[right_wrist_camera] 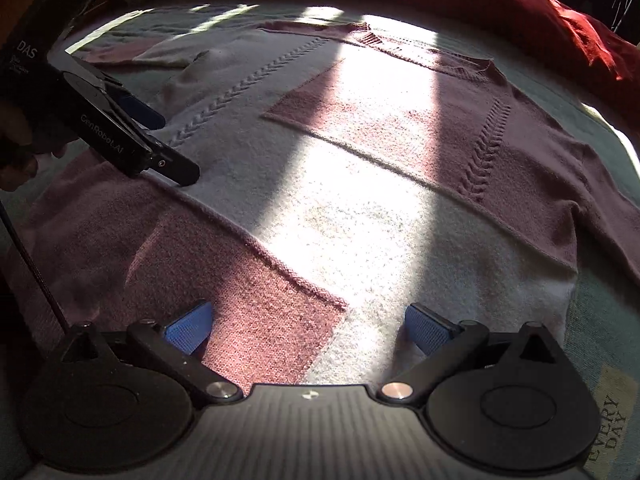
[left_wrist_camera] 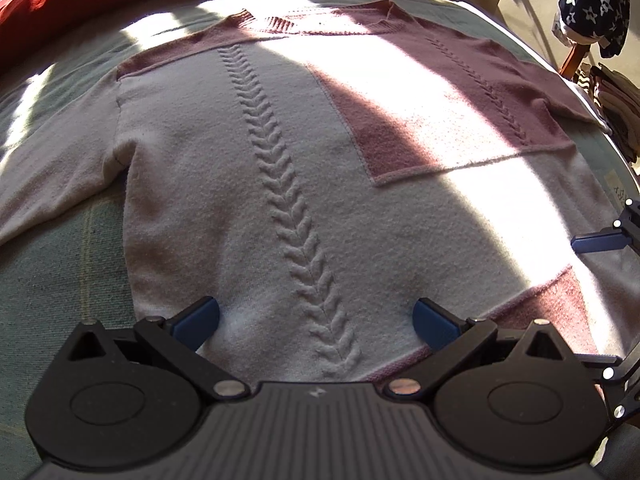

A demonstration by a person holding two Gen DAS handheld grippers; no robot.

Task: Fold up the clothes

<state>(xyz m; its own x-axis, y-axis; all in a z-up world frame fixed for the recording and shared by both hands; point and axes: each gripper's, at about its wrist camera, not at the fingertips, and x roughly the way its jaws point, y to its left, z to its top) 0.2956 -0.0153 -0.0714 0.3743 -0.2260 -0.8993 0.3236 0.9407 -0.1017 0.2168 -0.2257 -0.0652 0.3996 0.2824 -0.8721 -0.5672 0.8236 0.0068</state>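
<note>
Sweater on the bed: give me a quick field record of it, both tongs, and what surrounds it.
garment: sweater, white and pink blocks, braided cable rows
state: spread flat, front up, not yet folded
surface: green bedcover
left tongs: open, over the hem, holding nothing
right tongs: open, over the hem, holding nothing
behind: red blanket

Under my fingers lies a sweater (left_wrist_camera: 288, 184) of soft, fuzzy knit, white and dusty pink, with a raised cable braid and ribbed neckline. My left gripper (left_wrist_camera: 316, 322) and right gripper (right_wrist_camera: 308, 326) are matt black plastic with shiny metal pivot pins and ribbed blue pads (right_wrist_camera: 426, 330). The bedcover (left_wrist_camera: 60, 264) is a flat, woven green cloth.
</note>
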